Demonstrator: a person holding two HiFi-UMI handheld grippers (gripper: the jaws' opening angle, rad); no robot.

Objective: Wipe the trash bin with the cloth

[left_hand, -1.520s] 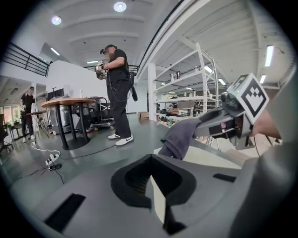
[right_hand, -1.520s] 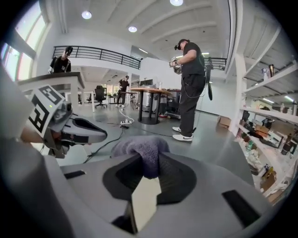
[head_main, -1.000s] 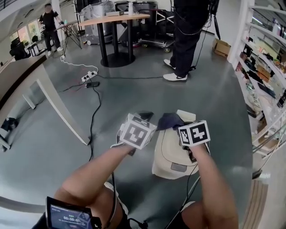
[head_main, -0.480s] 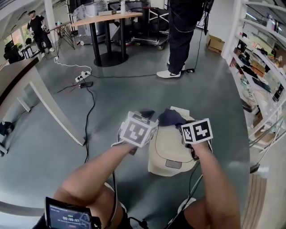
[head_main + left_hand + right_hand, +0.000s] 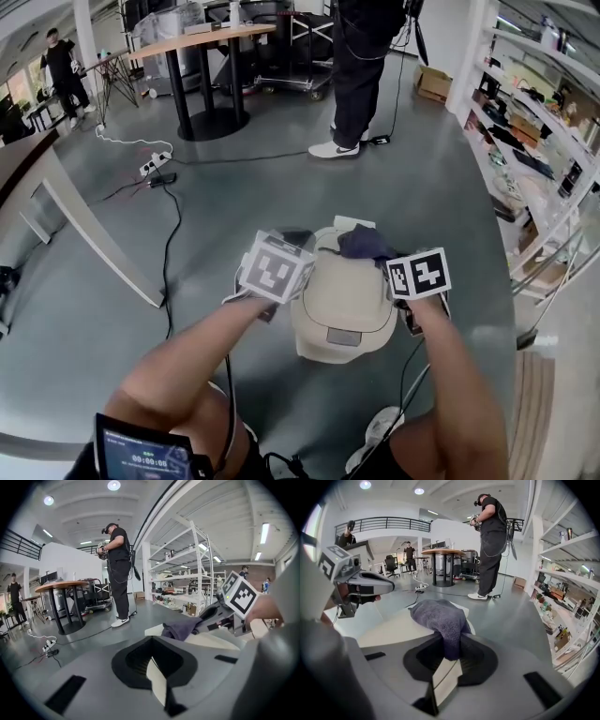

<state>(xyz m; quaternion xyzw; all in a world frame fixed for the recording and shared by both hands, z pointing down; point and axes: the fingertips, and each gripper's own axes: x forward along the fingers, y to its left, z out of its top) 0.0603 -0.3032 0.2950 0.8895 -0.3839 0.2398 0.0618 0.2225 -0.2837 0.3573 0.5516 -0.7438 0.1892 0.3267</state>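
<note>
Since a moment ago the trash bin (image 5: 342,314) has come in under me, so it now sits between my two tools rather than mostly under the right one. It stands on the grey floor (image 5: 441,197), beige, its lid facing up at me. The cloth (image 5: 364,242), dark and bunched, lies on the far right part of that lid. My right gripper (image 5: 386,258) is clenched on the cloth's near end: in the right gripper view the fabric (image 5: 438,613) runs from the lid (image 5: 393,630) down between the jaws. My left gripper (image 5: 292,242) is just beside the bin's far left edge; in the left gripper view its jaws look closed together with nothing between them, and the bin (image 5: 211,641) and cloth (image 5: 180,629) lie off to the right. Farther off, a black cable (image 5: 169,253) trails across the floor to a power strip (image 5: 153,164). A person (image 5: 354,66) in dark clothes and white shoes stands beyond the bin, near a round table (image 5: 202,39). Shelves (image 5: 534,141) line the right side.
</note>
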